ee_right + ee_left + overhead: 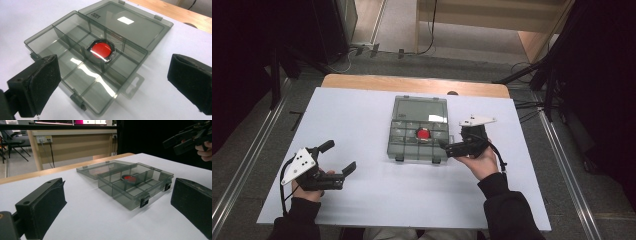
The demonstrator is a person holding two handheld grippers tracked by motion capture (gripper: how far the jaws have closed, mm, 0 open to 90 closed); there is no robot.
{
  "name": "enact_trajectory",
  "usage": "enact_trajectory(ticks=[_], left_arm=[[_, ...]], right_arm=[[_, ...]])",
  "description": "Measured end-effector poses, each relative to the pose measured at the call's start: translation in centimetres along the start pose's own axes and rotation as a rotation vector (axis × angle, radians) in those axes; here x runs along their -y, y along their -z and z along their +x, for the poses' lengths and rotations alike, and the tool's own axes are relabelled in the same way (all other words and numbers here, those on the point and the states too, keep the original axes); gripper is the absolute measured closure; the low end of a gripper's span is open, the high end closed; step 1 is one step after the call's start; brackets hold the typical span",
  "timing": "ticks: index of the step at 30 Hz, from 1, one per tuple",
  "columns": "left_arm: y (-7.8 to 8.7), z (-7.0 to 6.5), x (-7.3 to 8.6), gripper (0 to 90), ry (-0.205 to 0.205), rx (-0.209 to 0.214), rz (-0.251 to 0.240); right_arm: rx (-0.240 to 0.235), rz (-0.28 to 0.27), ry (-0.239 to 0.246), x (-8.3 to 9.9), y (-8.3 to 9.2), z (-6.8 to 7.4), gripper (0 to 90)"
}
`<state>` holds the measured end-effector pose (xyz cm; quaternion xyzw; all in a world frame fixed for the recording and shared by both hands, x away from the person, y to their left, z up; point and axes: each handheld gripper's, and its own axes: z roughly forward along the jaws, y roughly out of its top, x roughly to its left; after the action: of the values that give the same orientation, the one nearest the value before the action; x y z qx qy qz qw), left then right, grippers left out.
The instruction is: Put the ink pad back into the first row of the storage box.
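Observation:
A smoky clear compartment box [404, 147] lies mid-table with its lid [420, 109] folded flat behind it. A red round disc [423, 134] rests in a middle compartment. My right gripper [455, 140] hovers at the box's front right corner, open, with nothing between its jaws. In the right gripper view the box [50, 26] and red disc [100, 50] lie just ahead of the open right gripper [116, 77]. My left gripper [343, 155] is over the table's left side, open and empty. The left gripper view looks between its fingers [42, 205] at the box [125, 201], the disc [130, 178] and the right gripper [185, 137].
A white sheet [362, 190] covers the table, with a wooden strip [412, 82] bare along the far edge. Metal rails [562, 165] run on the floor at both sides. Dark stands and cables [532, 75] crowd the far corners.

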<state>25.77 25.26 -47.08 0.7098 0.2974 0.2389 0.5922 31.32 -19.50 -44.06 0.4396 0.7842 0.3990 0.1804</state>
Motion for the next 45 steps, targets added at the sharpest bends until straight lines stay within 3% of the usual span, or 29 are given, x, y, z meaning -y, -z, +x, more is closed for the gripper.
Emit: enact_trajectory(ticks=[11, 13, 20, 22, 26, 40, 45], left_arm=[[0.0, 0.0, 0.0, 0.0, -0.001, -0.002, -0.001], [0.0, 0.0, 0.0, 0.0, -0.002, -0.002, -0.001], [0.0, 0.0, 0.0, 0.0, -0.003, -0.002, -0.001], [0.0, -0.1, 0.0, 0.0, -0.002, -0.002, -0.002], [0.0, 0.0, 0.0, 0.0, -0.003, -0.002, -0.001], [0.0, -0.1, 0.0, 0.0, -0.004, -0.002, 0.002], [0.0, -0.1, 0.0, 0.0, -0.004, -0.001, 0.003]], right_arm=[[0.006, -0.016, -0.037, 2.1, 2.8, -0.3, 0.0], [0.013, 0.0, -0.036, 2.5, 3.0, -0.2, 0.0], [0.025, -0.03, -0.056, 4.7, 3.6, 0.1, 0.0], [0.03, -0.011, -0.063, 5.2, 3.6, 0.1, 0.0], [0.042, -0.024, -0.078, 6.4, 3.9, 0.0, 0.0], [0.079, -0.117, -0.074, 10.2, 5.5, -0.3, 0.0], [0.086, -0.182, -0.061, 11.6, 6.5, -0.7, 0.0]])
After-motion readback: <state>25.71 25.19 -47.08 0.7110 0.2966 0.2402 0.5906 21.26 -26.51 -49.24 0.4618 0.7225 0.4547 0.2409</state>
